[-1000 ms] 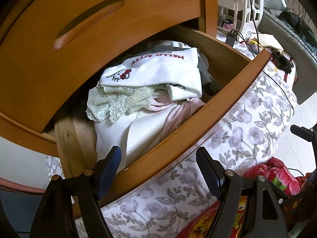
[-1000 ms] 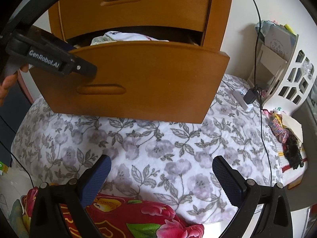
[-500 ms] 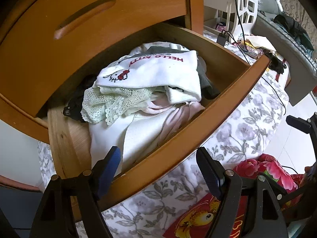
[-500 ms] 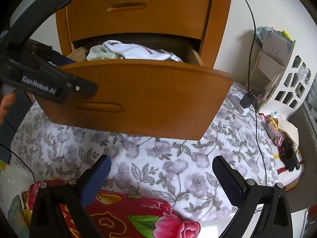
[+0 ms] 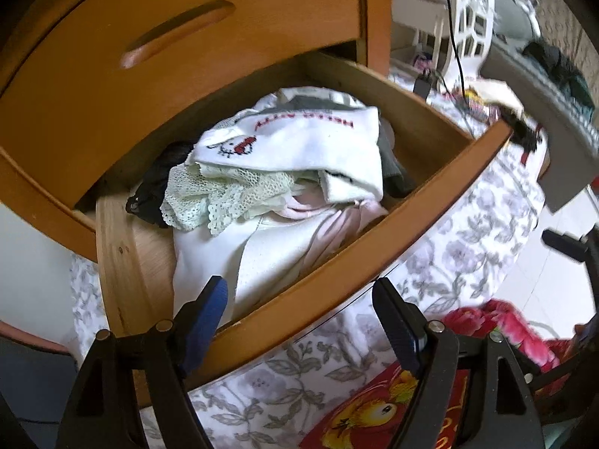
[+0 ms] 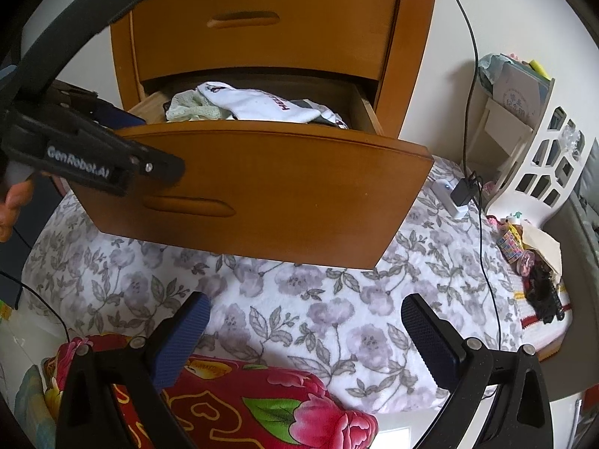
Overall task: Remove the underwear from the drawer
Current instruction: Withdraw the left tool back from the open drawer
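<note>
The lower drawer (image 5: 337, 273) stands pulled out over the bed, full of folded clothes. On top lies a white Hello Kitty garment (image 5: 299, 146), with pale lace underwear (image 5: 224, 194) under its left edge and a black piece (image 5: 157, 183) further left. A white and pink garment (image 5: 269, 247) fills the front. My left gripper (image 5: 299, 314) is open and straddles the drawer front, with one finger inside and one outside. The right wrist view shows the same drawer (image 6: 280, 187), the lace underwear (image 6: 191, 108) and the left gripper's body at the drawer's left corner. My right gripper (image 6: 303, 333) hangs open and empty over the bed.
The upper drawer (image 6: 262, 26) is closed. A floral bedcover (image 6: 337, 299) lies under the open drawer, with a red flowered cloth (image 6: 262, 404) nearer me. A white shelf (image 6: 543, 157), a charger (image 6: 462, 192) and cables sit at the right. A hand (image 6: 11, 205) holds the left gripper.
The lower drawer has slid further out, showing more of the clothes, including the black piece. The left gripper stays across the drawer front. The right gripper has hardly moved.
</note>
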`<act>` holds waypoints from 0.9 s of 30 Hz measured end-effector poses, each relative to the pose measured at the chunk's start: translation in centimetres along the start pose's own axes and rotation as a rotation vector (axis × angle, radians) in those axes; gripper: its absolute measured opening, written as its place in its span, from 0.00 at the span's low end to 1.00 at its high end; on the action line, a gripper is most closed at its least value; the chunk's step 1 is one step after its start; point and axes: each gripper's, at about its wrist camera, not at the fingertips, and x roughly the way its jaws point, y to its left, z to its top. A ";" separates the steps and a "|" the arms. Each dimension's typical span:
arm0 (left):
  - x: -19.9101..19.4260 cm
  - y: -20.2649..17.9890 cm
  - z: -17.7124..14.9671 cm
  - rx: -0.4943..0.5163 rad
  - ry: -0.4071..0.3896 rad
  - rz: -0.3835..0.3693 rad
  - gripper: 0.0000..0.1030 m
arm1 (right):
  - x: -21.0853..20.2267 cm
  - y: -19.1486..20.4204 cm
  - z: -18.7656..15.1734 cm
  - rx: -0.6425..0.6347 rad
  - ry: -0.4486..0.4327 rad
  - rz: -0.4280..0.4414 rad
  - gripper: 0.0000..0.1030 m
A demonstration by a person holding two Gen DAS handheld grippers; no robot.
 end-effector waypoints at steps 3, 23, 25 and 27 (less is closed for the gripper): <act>-1.0 0.4 -0.5 -0.063 -0.037 -0.023 0.78 | 0.1 0.0 0.0 -0.002 0.004 0.000 1.00; -8.0 2.5 -7.1 -0.502 -0.377 0.104 0.78 | -0.1 -1.9 0.8 0.080 0.007 -0.006 1.00; -7.8 2.9 -7.5 -0.536 -0.370 0.118 0.79 | -0.5 -2.2 1.3 0.096 -0.010 0.000 1.00; -7.7 3.2 -7.9 -0.560 -0.365 0.112 0.83 | -1.2 -2.4 1.9 0.105 -0.032 0.008 1.00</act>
